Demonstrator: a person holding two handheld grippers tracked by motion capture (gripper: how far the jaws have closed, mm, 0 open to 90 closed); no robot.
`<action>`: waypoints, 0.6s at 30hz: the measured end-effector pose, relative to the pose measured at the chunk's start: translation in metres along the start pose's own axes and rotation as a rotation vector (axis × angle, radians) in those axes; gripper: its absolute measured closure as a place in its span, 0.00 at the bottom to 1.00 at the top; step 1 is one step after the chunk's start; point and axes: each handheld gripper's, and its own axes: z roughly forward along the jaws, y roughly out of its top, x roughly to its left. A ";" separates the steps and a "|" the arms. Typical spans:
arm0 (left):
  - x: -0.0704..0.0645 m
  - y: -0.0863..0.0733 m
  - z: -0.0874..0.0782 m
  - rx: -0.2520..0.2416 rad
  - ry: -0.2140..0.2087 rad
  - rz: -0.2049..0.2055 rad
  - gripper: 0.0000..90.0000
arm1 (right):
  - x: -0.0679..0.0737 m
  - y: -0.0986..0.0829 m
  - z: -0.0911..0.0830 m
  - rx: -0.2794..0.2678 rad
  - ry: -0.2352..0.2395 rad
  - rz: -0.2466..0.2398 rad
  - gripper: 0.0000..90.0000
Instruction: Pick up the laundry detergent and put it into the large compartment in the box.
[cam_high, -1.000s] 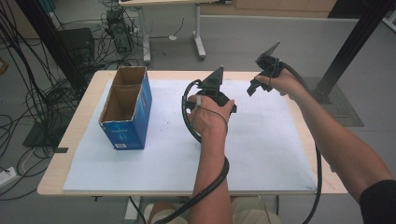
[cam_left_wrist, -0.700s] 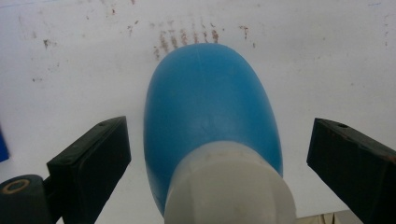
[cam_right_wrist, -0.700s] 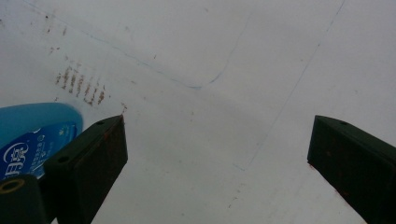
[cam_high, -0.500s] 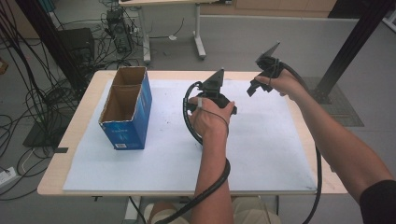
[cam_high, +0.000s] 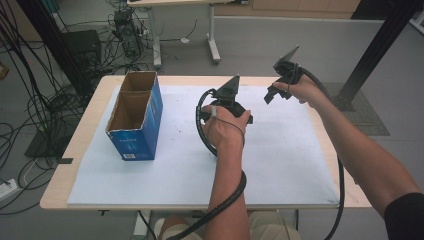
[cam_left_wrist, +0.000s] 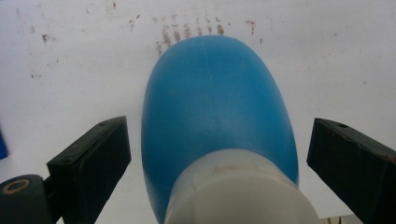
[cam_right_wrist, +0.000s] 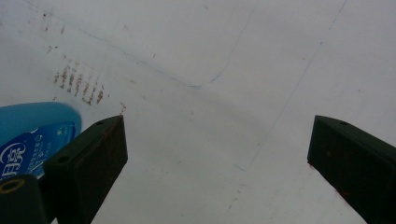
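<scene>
White table sheet (cam_high: 280, 160) under left hand-held gripper (cam_left_wrist: 219, 154), jaws straddling blue bottle (cam_left_wrist: 219, 107), seemingly untouched.

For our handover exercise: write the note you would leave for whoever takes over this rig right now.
Left gripper: open, jaws either side of the blue bottle, not touching it.
Right gripper: open, holding nothing, over the white mat.
The bottle lies on the mat, white cap toward the left gripper. An open blue carton stands at the table's left.
Done: left gripper lined up on the bottle.
Left: close and lift; likely to the carton.
</scene>
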 end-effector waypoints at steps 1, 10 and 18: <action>0.000 0.000 0.001 0.003 0.000 0.001 0.07 | 0.000 0.000 0.000 0.000 0.000 0.000 0.05; -0.003 0.002 0.004 0.010 0.005 0.002 0.07 | -0.001 0.000 -0.001 -0.001 0.000 0.004 0.05; -0.003 0.002 0.005 0.012 0.007 0.004 0.07 | -0.003 -0.001 -0.001 -0.002 0.002 0.004 0.05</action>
